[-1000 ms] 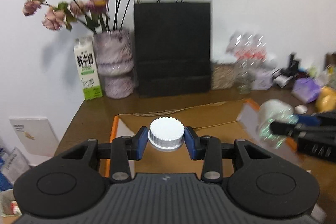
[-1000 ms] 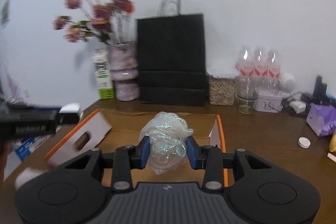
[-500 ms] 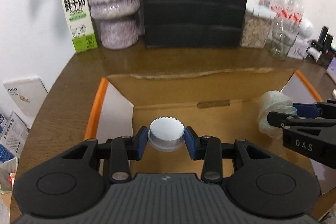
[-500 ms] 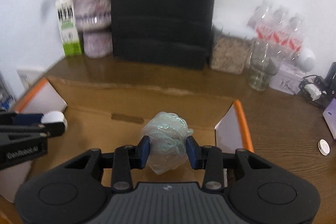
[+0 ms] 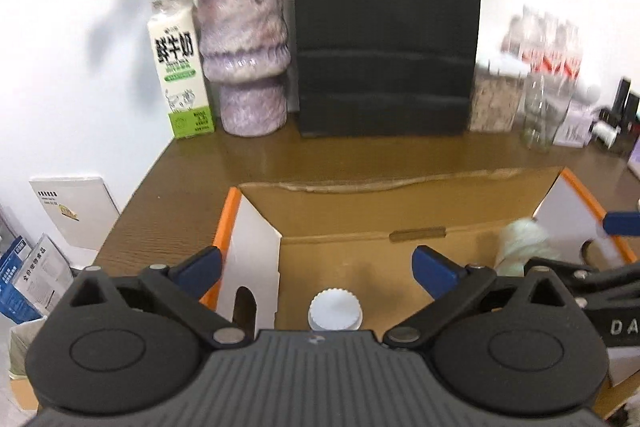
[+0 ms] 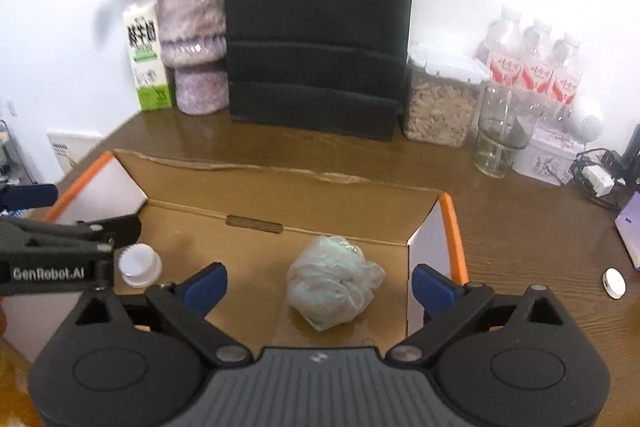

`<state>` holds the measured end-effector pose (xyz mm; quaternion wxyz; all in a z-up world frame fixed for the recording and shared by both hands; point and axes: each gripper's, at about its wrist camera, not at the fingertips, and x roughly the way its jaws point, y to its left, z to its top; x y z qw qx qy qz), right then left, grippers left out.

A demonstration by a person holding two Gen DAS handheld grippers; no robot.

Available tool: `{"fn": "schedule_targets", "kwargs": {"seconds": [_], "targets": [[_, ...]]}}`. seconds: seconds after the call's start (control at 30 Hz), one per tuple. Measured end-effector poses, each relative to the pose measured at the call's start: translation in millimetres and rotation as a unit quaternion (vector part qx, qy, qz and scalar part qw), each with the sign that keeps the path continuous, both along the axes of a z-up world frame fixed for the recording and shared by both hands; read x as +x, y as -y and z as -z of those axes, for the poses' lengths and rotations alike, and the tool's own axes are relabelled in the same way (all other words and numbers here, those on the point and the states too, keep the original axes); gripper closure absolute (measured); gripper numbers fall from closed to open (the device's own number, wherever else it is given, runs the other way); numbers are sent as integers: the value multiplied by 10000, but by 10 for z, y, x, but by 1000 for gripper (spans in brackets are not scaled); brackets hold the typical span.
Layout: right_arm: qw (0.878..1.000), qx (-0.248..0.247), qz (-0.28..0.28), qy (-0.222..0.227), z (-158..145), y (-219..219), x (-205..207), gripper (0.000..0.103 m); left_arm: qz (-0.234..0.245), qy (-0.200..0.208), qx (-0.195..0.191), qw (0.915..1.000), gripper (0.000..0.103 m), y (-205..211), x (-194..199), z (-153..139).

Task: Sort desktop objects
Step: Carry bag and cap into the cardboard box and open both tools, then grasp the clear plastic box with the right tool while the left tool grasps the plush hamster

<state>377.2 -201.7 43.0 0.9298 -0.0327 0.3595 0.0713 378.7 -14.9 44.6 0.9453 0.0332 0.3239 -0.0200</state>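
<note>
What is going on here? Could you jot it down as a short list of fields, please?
Setting: wooden desk with an open cardboard box
Left gripper: jaws opening, nothing pressed between them
Right gripper: jaws opening, nothing pressed between them
White cap: inside the box, below the left gripper
Crumpled plastic bag: inside the box, between the right gripper's spread fingers, untouched
Left out: small white disc on the desk, right of the box

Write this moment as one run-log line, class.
left hand-held gripper: opening, white cap free | right hand-held gripper: opening, plastic wad free | both in cardboard box
</note>
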Motion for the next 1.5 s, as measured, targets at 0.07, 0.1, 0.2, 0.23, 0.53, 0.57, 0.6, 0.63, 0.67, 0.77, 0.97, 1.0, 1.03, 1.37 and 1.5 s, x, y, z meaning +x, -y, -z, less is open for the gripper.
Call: {"fn": "schedule_targets", "kwargs": {"seconds": [0.07,0.1,0.2,0.23,0.53,0.57,0.6,0.63,0.67,0.77,0.97,1.0,1.03,1.37,1.5], "targets": [[9999,87,-31,132,-85,34,-108,3,4,171,-57,9998,0,-8,-111,-96],[9997,139,-53,218,-140,46,-183,3,20,255,-93,9996,0,-13,-175,-150],[9984,250,-101,505,-288,92,-411,2,146,616,-259,9977,0,-48,-460,-325],[9975,264,-110,646,-339,105,-517,1,182,735,-279,9967,0,-52,-558,-373],[9873,328,-275,1532,-527,233,-1500,0,513,1277,-379,9898,0,-209,-1489,-473],[9863,364,-298,1578,-516,254,-1609,0,530,1299,-383,9894,0,-232,-1584,-443],[9855,400,-324,1614,-491,276,-1720,0,537,1323,-386,9890,0,-255,-1680,-405],[9848,426,-352,1649,-459,293,-1830,0,538,1328,-378,9890,0,-275,-1766,-361],[9842,440,-365,1675,-421,303,-1936,0,526,1322,-370,9891,0,-305,-1845,-319],[9851,509,-287,1619,-235,328,-2196,0,379,1237,-394,9908,0,-403,-2072,-159],[9891,607,-123,1337,208,335,-2605,0,-87,922,-603,9939,0,-629,-2409,169],[9899,576,-68,1297,276,341,-2659,0,-154,902,-598,9940,0,-645,-2461,222],[9904,550,-30,1264,337,344,-2710,0,-204,892,-591,9941,0,-657,-2518,268],[9916,437,233,1194,589,409,-3070,0,-398,819,-573,9942,0,-602,-2829,453],[9913,435,315,1204,582,456,-3062,0,-444,782,-574,9943,0,-584,-2819,468]]}}
